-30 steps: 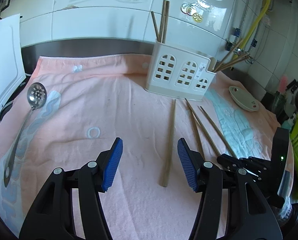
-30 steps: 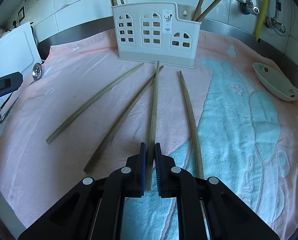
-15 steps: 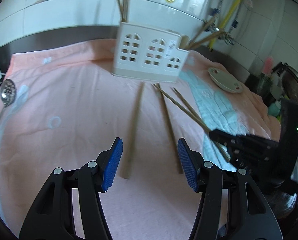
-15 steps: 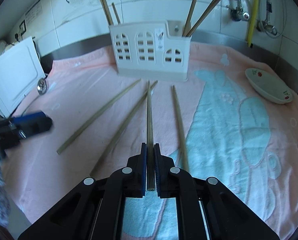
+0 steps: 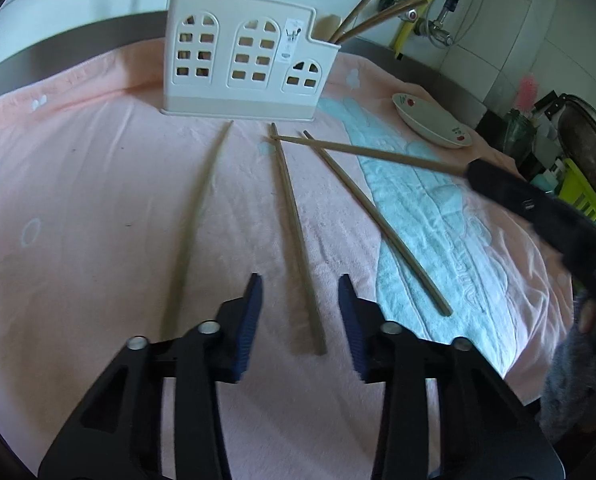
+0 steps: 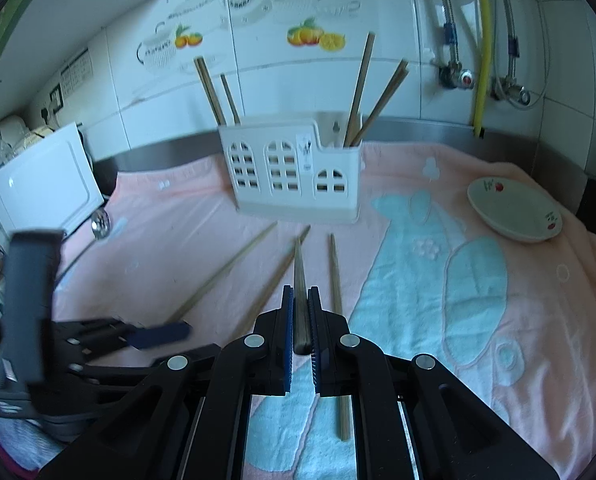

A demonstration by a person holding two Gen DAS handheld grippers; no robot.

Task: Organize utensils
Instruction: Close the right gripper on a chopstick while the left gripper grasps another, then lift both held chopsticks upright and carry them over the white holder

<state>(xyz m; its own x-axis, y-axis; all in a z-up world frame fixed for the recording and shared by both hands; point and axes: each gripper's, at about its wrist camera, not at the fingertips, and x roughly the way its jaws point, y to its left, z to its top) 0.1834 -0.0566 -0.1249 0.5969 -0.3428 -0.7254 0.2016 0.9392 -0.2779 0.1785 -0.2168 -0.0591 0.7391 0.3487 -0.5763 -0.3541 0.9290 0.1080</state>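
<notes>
A white utensil holder (image 5: 241, 56) (image 6: 298, 180) stands at the back of the pink towel (image 5: 77, 200), with several chopsticks upright in it. Three chopsticks lie on the towel: a left one (image 5: 193, 220), a middle one (image 5: 293, 232) and a right one (image 5: 370, 216). My left gripper (image 5: 300, 284) straddles the near end of the middle one; its jaws are closing and the pads are not touching it. My right gripper (image 6: 300, 292) is shut on a fourth chopstick (image 6: 299, 268) (image 5: 370, 152), held above the towel and pointing at the holder.
A small white dish (image 5: 430, 124) (image 6: 514, 208) sits at the right on the towel. A slotted spoon (image 6: 99, 222) and a white board (image 6: 45, 184) are at the far left. Pipes and a tap run down the tiled wall; a green rack (image 5: 586, 196) is at the right edge.
My left gripper has shifted right and lower, over the middle chopstick, and its jaws have narrowed. My right gripper has lifted its chopstick off the towel.
</notes>
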